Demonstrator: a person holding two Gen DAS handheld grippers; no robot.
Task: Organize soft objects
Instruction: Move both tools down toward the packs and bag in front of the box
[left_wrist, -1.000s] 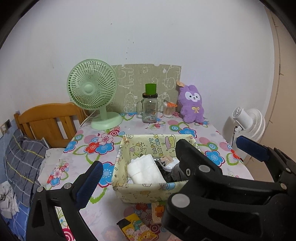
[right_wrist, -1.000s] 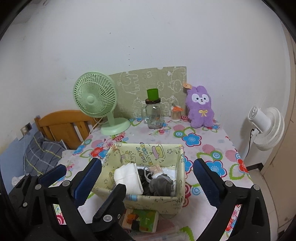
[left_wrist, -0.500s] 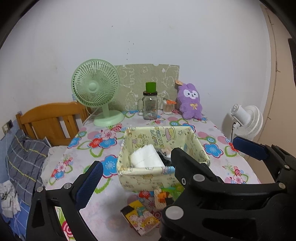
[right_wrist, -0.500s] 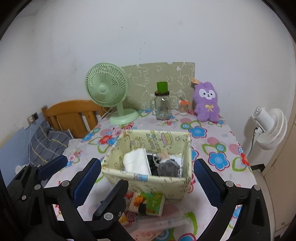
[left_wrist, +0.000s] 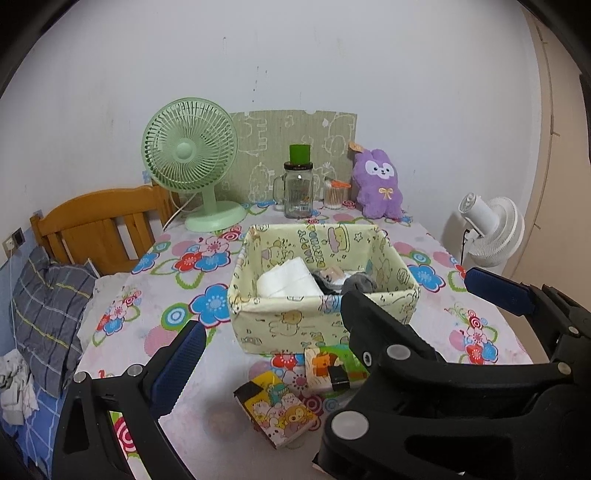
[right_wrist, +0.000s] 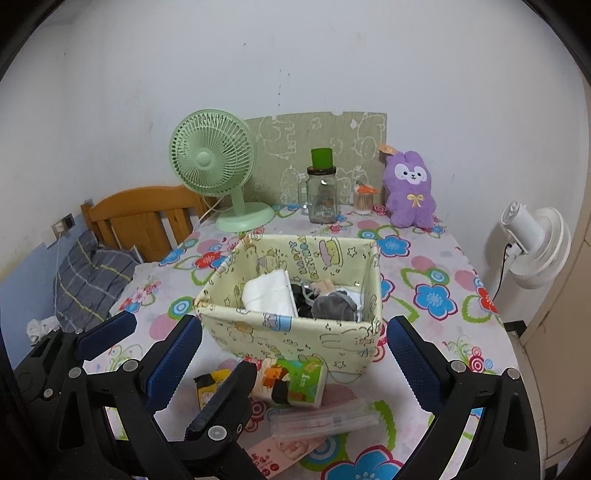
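Both hand-held grippers (left_wrist: 332, 321) (right_wrist: 291, 350) spread wide, empty

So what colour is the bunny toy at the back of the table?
Purple, with a white face and a small yellow bow. The bunny toy shows best in the right wrist view.

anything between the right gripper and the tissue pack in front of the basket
Nothing visible lies between them. The right gripper is open and the tissue pack lies on the table just ahead of its fingers, in front of the fabric basket. The left gripper's finger overlaps the pack's left edge in the right wrist view.
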